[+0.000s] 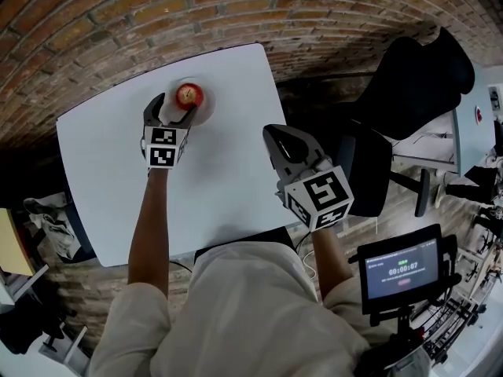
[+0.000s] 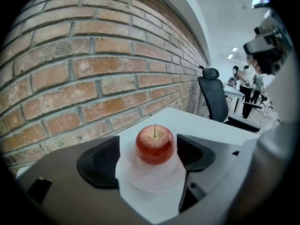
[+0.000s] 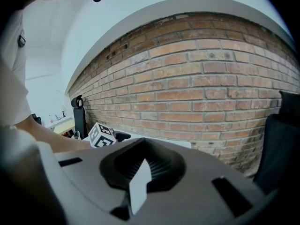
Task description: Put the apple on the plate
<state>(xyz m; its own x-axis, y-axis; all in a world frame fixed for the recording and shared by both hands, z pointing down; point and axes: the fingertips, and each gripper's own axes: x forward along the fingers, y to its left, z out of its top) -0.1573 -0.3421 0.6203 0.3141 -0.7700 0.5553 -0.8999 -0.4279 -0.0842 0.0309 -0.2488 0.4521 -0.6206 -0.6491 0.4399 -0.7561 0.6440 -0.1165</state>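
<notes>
The apple (image 1: 189,95) is seen upright on the plate (image 1: 209,108), straight ahead between the wide-spread jaws of the left claw (image 1: 172,109), while the right claw (image 1: 286,143), closed and empty, is held well apart over the table (image 1: 224,183) edge.

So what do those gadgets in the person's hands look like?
The left gripper and right gripper are both grey, with two dark padded jaws and a white cube bearing black square markers. The person wears a pale short-sleeved shirt.
</notes>
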